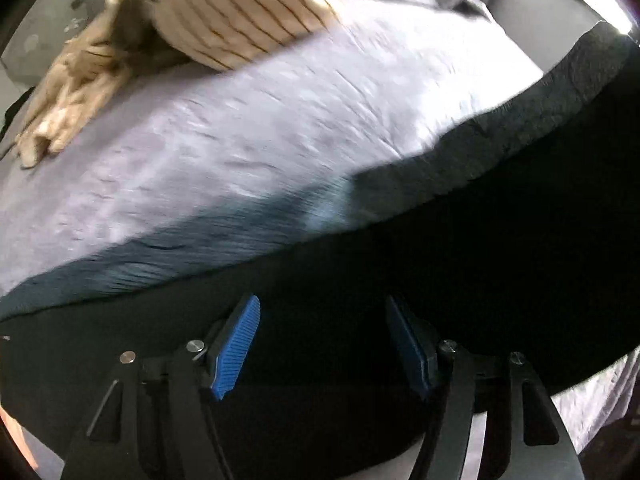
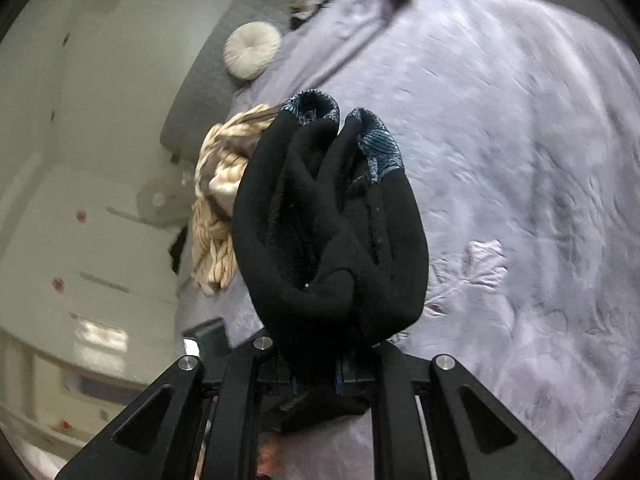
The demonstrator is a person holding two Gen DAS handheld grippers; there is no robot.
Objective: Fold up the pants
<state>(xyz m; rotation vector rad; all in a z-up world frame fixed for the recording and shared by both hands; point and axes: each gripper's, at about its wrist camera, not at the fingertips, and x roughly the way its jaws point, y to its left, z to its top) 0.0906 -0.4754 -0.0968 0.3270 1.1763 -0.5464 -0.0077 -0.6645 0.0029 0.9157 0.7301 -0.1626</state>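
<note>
The black pants (image 1: 400,280) stretch across the lower half of the left wrist view, their dark ribbed edge lying over the lilac bedspread (image 1: 260,128). My left gripper (image 1: 322,344) is open just above the black cloth, blue pads (image 1: 236,348) wide apart, nothing between them. In the right wrist view my right gripper (image 2: 316,380) is shut on a bunched part of the black pants (image 2: 328,232), which hangs forward in thick folds with a blue-grey patterned lining showing at the far end.
A beige striped garment (image 1: 224,12) lies crumpled on the bedspread at the far left; it also shows in the right wrist view (image 2: 218,208). A round pale cushion (image 2: 252,50) rests by the grey headboard (image 2: 208,92). White wall and cabinets stand left of the bed.
</note>
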